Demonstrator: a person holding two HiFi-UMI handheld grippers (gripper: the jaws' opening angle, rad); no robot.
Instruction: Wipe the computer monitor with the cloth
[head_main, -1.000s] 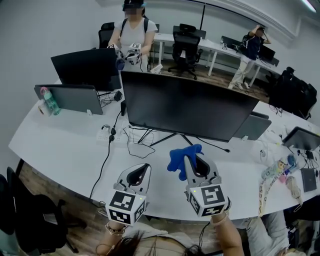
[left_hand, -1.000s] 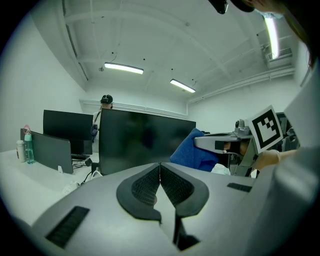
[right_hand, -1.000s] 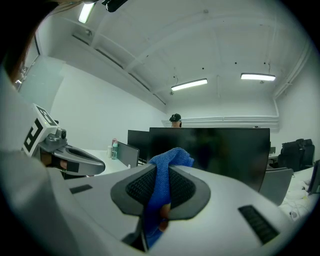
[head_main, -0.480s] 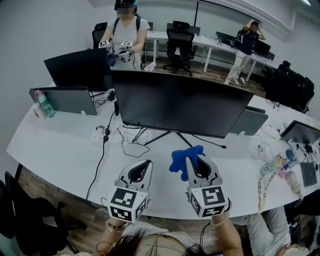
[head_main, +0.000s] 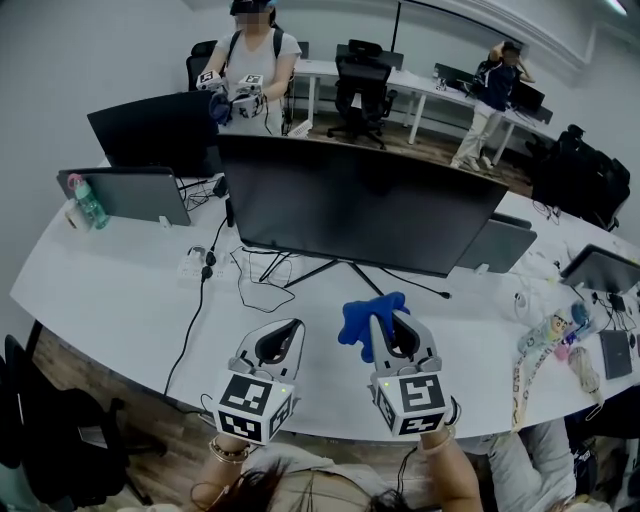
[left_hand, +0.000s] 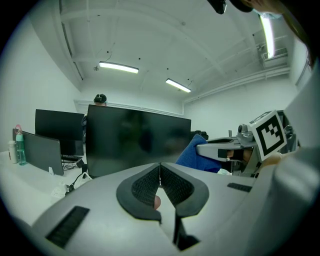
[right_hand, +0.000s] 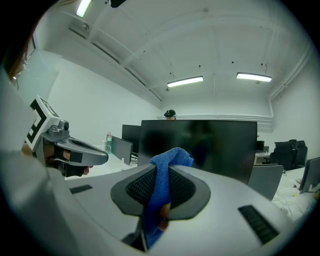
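Right gripper (head_main: 378, 318): its fingers pinch the blue cloth (head_main: 358, 322) tight between the ribbed pads.
Left gripper (head_main: 297, 325): fingers pressed together on nothing, just left of the right fingers and apart from them.
Cloth, place: clamped in the right fingers, with a bunched end poking out past the fingertips and the rest trailing back down behind the pads.
Why held so: probably so the soft bunch meets the screen before the hard fingertips can, giving a padded front to rub with.
Cloth, axis: its length runs along the right fingers, and the bunched end points forward at the screen.
Monitor (head_main: 360, 200): upright on its stand on the desk (head_main: 120, 290), ahead of both sets of fingertips and well apart from the cloth.
Monitor, facing: the dark screen faces the fingers squarely, with its long axis lying left to right across the desk.
Why the left sits there: it looks idle, kept low and aside where it will not block the right fingers' path.
Stage: the cloth is not yet on the screen, so I judge the wiping not begun.
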